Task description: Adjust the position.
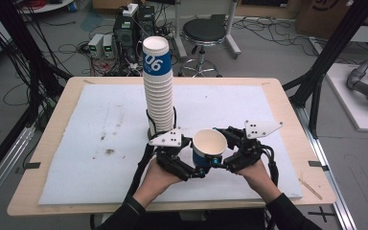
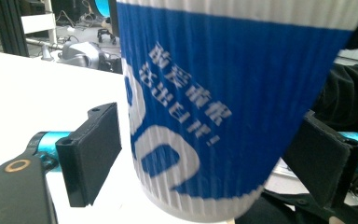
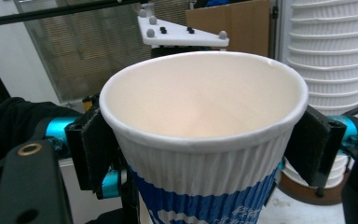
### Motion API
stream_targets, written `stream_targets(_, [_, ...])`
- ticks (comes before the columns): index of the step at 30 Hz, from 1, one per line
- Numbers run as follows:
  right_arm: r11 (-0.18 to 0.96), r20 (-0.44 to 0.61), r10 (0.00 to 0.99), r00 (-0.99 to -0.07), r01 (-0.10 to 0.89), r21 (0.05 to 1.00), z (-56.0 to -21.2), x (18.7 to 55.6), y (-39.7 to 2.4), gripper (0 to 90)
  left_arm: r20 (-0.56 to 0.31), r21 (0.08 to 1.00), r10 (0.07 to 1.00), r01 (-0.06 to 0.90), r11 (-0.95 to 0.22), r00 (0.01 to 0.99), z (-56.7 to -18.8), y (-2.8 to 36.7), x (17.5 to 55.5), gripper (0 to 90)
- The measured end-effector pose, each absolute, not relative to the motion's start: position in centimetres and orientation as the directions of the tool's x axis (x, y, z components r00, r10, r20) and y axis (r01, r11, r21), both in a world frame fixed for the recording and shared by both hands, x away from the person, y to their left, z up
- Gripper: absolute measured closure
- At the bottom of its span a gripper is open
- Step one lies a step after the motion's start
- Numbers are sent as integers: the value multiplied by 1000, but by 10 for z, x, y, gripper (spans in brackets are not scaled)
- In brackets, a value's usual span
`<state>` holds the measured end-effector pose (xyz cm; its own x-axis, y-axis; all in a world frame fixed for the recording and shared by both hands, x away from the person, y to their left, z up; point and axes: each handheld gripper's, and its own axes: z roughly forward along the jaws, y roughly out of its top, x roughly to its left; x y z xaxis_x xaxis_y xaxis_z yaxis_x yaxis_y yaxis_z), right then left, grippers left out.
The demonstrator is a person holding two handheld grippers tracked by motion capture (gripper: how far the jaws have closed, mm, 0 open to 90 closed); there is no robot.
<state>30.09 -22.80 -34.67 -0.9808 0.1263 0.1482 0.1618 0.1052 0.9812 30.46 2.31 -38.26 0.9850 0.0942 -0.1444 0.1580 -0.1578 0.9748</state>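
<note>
Table (image 1: 278, 96) — white mat (image 1: 100, 129), stained | right hand-held gripper (image 1: 220, 155) clamps cup (image 1: 210, 143) | left hand-held gripper (image 1: 196, 165) agape

Grey floor (image 1: 268, 52), black stool (image 1: 203, 31), cables (image 1: 24, 62)

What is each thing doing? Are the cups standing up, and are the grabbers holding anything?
single cup: upright, empty.
cup stack: upright on the table.
right gripper: shut on the single cup, near its rim.
left gripper: jaws either side of the single cup; grip unclear.
</note>
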Motion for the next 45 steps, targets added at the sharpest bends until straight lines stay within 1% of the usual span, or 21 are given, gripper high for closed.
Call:
stream_targets(11, [111, 118, 171, -978, 138, 984, -344, 304, -240, 205, -119, 974, 147, 144, -173, 982, -380, 35, 307, 153])
stream_targets(20, [118, 97, 220, -971, 126, 985, -342, 308, -254, 205, -84, 979, 196, 118, -167, 977, -375, 56, 309, 153])
stream_targets(29, [121, 85, 280, -956, 123, 985, -345, 313, -271, 205, -60, 977, 272, 111, -179, 960, -377, 90, 309, 154])
stream_targets(33, [122, 88, 306, -948, 131, 984, -347, 316, -279, 205, -41, 979, 331, 105, -177, 943, -381, 110, 309, 154])
stream_targets(42, [132, 78, 358, -930, 133, 982, -350, 322, -293, 205, -23, 984, 423, 95, -151, 906, -381, 149, 309, 153])
stream_targets(45, [136, 85, 371, -925, 144, 980, -353, 325, -298, 205, -2, 984, 454, 82, -157, 891, -383, 161, 309, 153])
